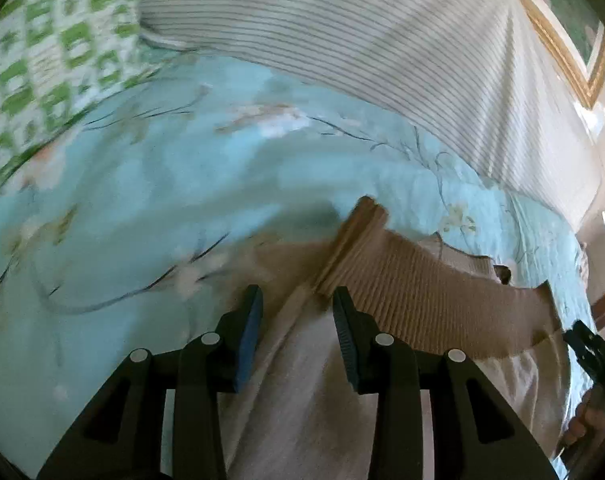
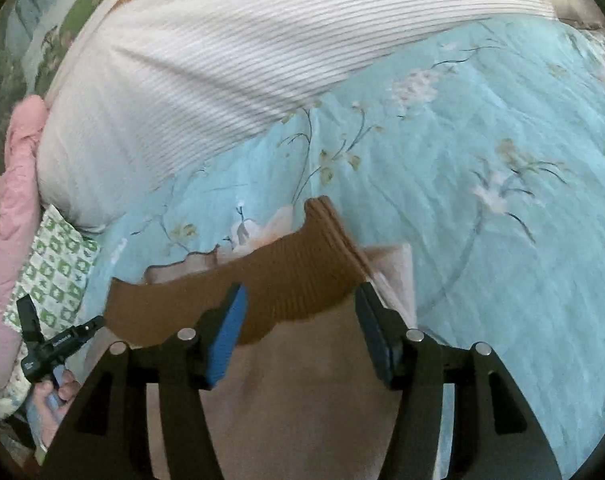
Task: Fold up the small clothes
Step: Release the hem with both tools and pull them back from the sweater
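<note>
Through my left camera, my left claw (image 1: pixel 298 300) is standing partly apart, gripping nothing, hovering over the beige garment (image 1: pixel 314 392) lying on the blue floral bedspread (image 1: pixel 142 184). Through my right camera, my right claw (image 2: pixel 300 298) is gaping wider above the garment's brown ribbed band (image 2: pixel 298 280), pads clear of it.

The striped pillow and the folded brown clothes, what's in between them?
Only bare blue flowery bedspread lies between the striped pillow and the brown ribbed garment. Both wrist views show that stretch.
</note>
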A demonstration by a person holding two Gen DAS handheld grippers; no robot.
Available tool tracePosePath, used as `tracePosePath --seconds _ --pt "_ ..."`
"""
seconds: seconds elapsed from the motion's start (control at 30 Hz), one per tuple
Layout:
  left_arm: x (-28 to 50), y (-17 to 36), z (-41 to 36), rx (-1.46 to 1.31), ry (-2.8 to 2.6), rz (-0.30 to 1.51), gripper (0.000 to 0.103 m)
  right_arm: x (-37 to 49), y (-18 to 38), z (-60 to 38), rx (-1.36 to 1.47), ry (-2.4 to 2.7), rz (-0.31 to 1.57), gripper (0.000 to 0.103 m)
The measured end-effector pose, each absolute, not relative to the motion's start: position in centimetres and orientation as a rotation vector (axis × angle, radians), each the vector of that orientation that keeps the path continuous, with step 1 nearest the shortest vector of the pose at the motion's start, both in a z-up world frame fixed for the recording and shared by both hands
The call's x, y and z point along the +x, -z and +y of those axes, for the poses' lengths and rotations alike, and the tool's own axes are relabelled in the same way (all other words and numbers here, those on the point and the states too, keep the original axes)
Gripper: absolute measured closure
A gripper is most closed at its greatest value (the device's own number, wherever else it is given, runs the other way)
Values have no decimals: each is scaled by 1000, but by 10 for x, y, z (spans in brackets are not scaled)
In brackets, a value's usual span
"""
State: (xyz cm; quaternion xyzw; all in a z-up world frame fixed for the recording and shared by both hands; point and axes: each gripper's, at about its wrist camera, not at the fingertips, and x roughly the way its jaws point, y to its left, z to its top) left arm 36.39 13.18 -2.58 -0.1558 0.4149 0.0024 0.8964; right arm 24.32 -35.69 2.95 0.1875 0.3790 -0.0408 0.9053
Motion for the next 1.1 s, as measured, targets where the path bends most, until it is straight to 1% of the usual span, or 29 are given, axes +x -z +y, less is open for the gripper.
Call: tracePosePath --seconds 0.33,0.6,0.73,0.8,1.07,1.1 --pt "245 12 124 -471 97 821 63 166 -43 -311 375 -28 774 39" --pt "169 24 104 -498 167 861 63 116 -30 -283 370 -65 812 36" --pt "143 31 96 -500 168 878 62 96 -18 -273 390 -61 832 36" --pt "132 36 96 -526 171 886 58 85 -15 -268 400 -62 834 36" --pt "106 53 96 -607 159 889 57 50 -9 -256 407 -72 814 35" --pt "104 54 96 -610 160 884 55 48 -8 -255 412 -73 817 35"
